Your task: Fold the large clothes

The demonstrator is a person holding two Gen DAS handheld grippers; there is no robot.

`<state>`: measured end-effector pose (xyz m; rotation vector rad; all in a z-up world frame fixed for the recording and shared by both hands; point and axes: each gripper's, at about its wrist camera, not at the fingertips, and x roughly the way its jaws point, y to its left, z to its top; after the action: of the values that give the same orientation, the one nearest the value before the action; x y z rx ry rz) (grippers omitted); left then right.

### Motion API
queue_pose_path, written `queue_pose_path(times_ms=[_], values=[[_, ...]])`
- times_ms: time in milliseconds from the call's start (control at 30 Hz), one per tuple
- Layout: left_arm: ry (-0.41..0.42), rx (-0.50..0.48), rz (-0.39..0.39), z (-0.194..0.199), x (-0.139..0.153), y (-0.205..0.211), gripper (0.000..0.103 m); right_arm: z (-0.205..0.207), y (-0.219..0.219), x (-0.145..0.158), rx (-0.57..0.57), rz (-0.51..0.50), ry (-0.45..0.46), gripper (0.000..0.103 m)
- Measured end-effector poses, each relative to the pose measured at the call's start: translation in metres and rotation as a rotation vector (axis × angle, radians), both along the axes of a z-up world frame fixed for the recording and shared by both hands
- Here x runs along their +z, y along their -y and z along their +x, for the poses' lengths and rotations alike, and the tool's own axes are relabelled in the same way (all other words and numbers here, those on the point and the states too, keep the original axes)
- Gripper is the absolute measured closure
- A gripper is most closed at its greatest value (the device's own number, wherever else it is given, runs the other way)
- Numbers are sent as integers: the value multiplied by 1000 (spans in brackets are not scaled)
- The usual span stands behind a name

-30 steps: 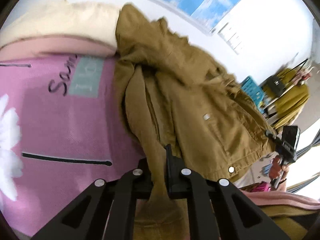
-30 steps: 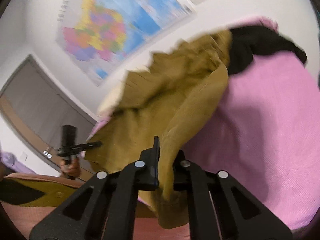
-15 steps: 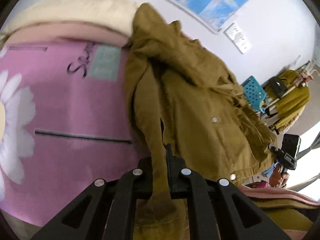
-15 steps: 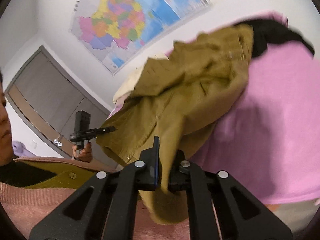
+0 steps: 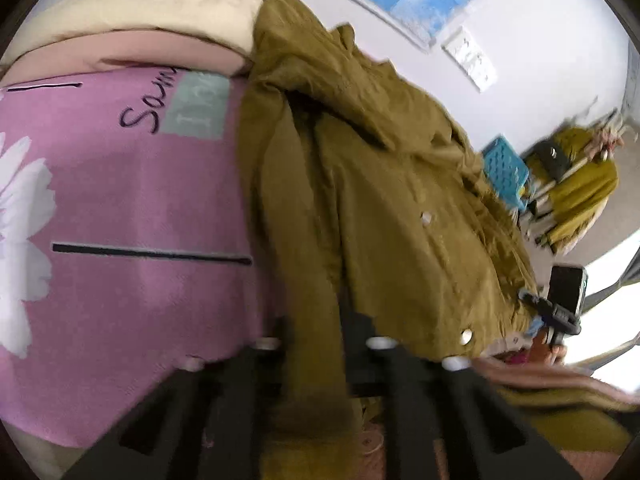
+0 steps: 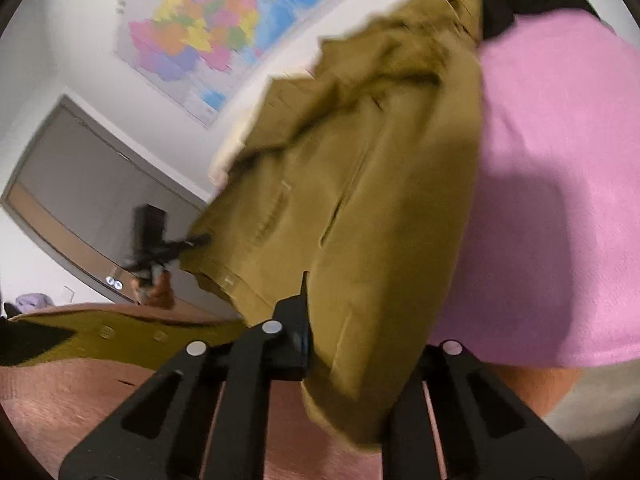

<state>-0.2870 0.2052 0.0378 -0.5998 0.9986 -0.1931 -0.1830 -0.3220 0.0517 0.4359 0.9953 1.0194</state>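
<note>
An olive-brown jacket (image 5: 400, 200) with snap buttons hangs stretched over a pink bedspread (image 5: 140, 200). Its far end rests near the cream pillow (image 5: 140, 12). My left gripper (image 5: 316, 332) is shut on one lower edge of the jacket, with fabric draping down between the blurred fingers. In the right wrist view the jacket (image 6: 360, 200) spreads over the bedspread (image 6: 560, 160). My right gripper (image 6: 332, 320) is shut on the other edge, and cloth hides its right finger.
A black garment (image 6: 520, 0) lies at the far end of the bed. A map (image 6: 208, 20) hangs on the white wall. A blue basket (image 5: 504, 168) and a rack with a mustard garment (image 5: 580, 188) stand beyond the bed. A person's pink sleeve (image 6: 80, 380) shows below.
The right gripper has sunk with its edge of the jacket, and the cloth now drapes over its right finger. The left gripper has hardly moved and keeps its hold.
</note>
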Motion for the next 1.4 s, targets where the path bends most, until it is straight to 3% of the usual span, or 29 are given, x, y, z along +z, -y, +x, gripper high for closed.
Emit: queue_pose_path(times_ms=[33,267,367,533,633,700,1133,1400], values=[[27,17,-23,-2,7,-3,96,-2,3,10,-13,38,23,94],[221,35,32,-22,77,-3,96,-17,20,67,-47,122,168,95],[279,33,10,-31,90,-9,96,-23,30,76,-52,180,184,95],[211,54,-87,-15,72,-21,96,-8,29,63,-71,162,112,95],[137,74,-142,-3,58,-32,95,2,30,67,-84,179,107,95],[132,74,-163,3,60,-36,95,10,29,74,-95,190,113,94],[136,65,-91,69,110,-50,91,94,11,109,-158,198,104,92],[128,70,15,123,131,-54,91,144,-3,123,-189,179,102,92]])
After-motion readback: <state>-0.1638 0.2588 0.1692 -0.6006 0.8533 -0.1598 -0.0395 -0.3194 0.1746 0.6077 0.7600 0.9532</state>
